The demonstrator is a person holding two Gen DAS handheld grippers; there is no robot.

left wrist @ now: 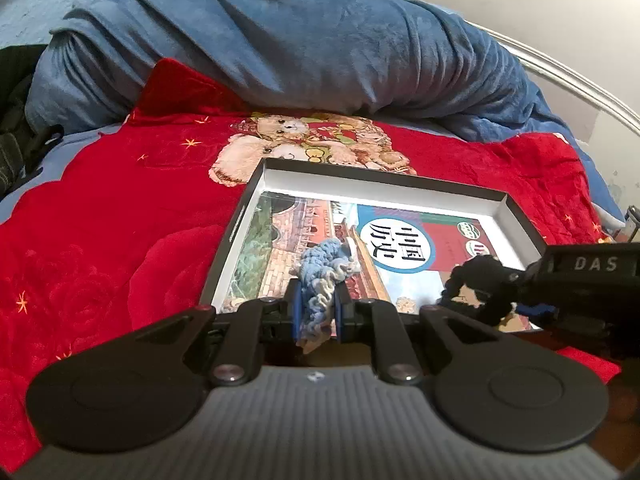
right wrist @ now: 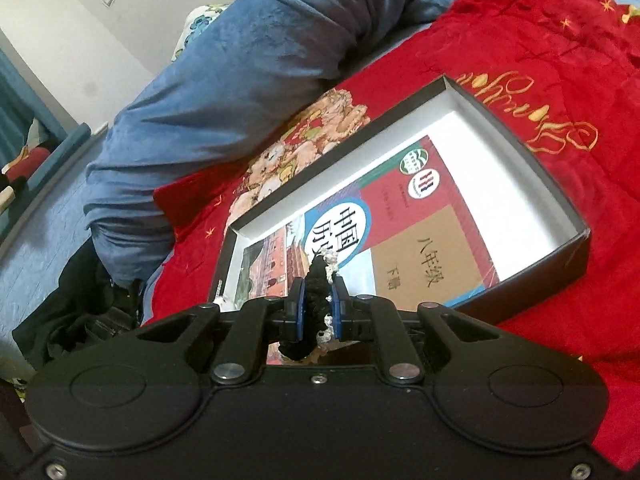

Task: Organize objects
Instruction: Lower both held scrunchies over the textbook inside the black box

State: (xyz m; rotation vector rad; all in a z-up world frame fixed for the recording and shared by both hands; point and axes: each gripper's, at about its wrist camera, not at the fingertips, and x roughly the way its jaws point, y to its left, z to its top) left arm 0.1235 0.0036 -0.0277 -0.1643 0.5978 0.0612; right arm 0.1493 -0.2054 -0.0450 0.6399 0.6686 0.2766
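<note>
A shallow black box with a white inside lies on the red bedspread. In it rests a textbook with a colourful cover. My left gripper is shut on a light blue ruffled scrunchie, low over the box's near end and above the book. My right gripper is shut on a black ruffled scrunchie with a pale lace edge, also over the book. In the left wrist view that black scrunchie and the right gripper's body show at the right.
A red bedspread with a teddy bear print covers the bed. A bulky blue blanket lies piled behind the box. Dark clothing sits at the bed's left side. A white bed rail runs along the wall.
</note>
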